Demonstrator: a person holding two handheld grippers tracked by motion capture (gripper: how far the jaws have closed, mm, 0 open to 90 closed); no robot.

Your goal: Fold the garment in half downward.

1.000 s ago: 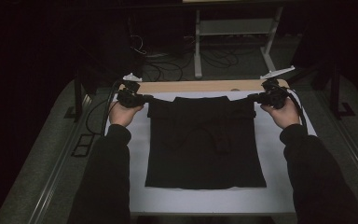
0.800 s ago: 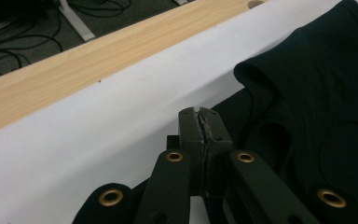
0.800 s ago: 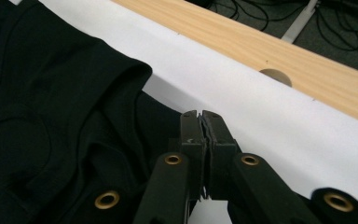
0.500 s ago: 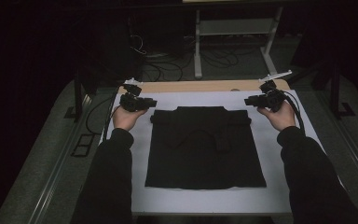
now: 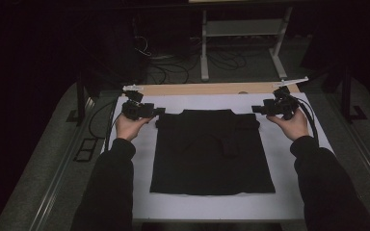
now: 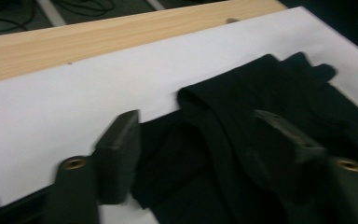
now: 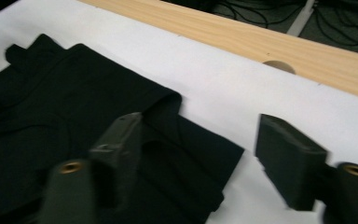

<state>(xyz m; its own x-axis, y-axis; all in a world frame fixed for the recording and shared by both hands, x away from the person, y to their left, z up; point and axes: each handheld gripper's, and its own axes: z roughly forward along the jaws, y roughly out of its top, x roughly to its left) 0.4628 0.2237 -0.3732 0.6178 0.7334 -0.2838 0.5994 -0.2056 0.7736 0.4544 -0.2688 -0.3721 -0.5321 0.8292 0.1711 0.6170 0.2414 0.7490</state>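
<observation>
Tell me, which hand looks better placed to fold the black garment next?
Left, marginally. The left gripper almost touches the garment at its corner; the right gripper sits similarly close. Both have just been opening, cloth lying loose between the jaws, so either could start.

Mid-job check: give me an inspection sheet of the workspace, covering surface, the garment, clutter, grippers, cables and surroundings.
Surface: white sheet over a table, with a bare wooden strip along the far edge.
Job's things: black garment lies folded flat in the middle of the sheet.
Clutter: nothing seen on the sheet besides the garment.
Grippers: left gripper and right gripper sit at the garment's two far corners. Their jaws have just been opening; cloth lies below each gap, not clamped.
Cables: one cable trails from the right gripper, and loose cables lie on the floor beyond the table.
Surroundings: dark room, with a metal stand behind the table.
</observation>
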